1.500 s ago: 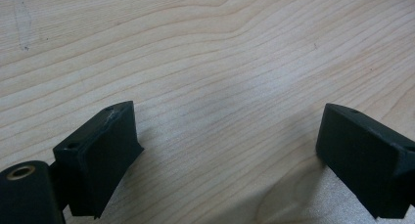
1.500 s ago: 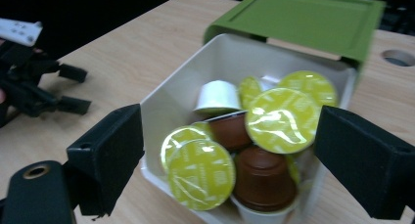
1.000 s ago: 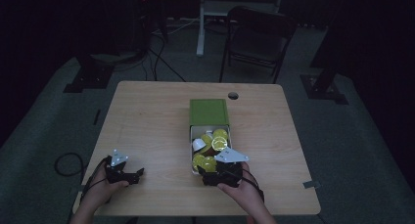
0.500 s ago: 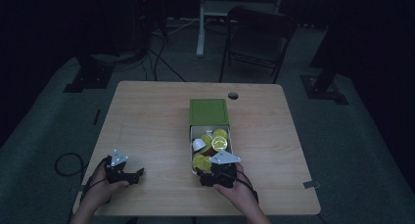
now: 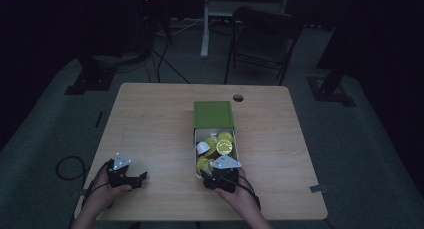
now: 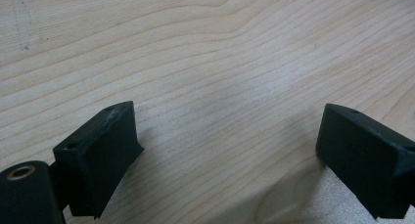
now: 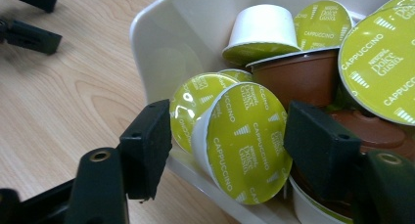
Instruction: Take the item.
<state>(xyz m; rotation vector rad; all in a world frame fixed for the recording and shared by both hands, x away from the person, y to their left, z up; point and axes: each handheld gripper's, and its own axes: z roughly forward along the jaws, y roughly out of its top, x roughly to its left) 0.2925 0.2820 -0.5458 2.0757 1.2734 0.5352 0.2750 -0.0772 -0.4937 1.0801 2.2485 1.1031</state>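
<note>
An open white box [image 7: 166,53] with a green sleeve [image 5: 213,114] holds several coffee capsules with green lids. My right gripper [image 7: 230,116] is at the box's near end [image 5: 210,173]. Its jaws have just been closing around a white capsule [image 7: 244,141] with a green "cappuccino" lid that leans on the rim. The right pad sits at the lid's edge, while the left pad stands a small gap off. My left gripper [image 6: 225,136] rests open over bare wood at the table's near left [image 5: 140,178], with nothing between its fingers.
The wooden table [image 5: 150,129] has a round cable hole [image 5: 238,97] at its far edge. Brown capsules [image 7: 298,77] and a white one [image 7: 259,28] lie deeper in the box. A chair [image 5: 260,34] and stand legs are on the floor beyond.
My right gripper has edged a little to the left at the box's near end. The left hand has stayed where it was.
</note>
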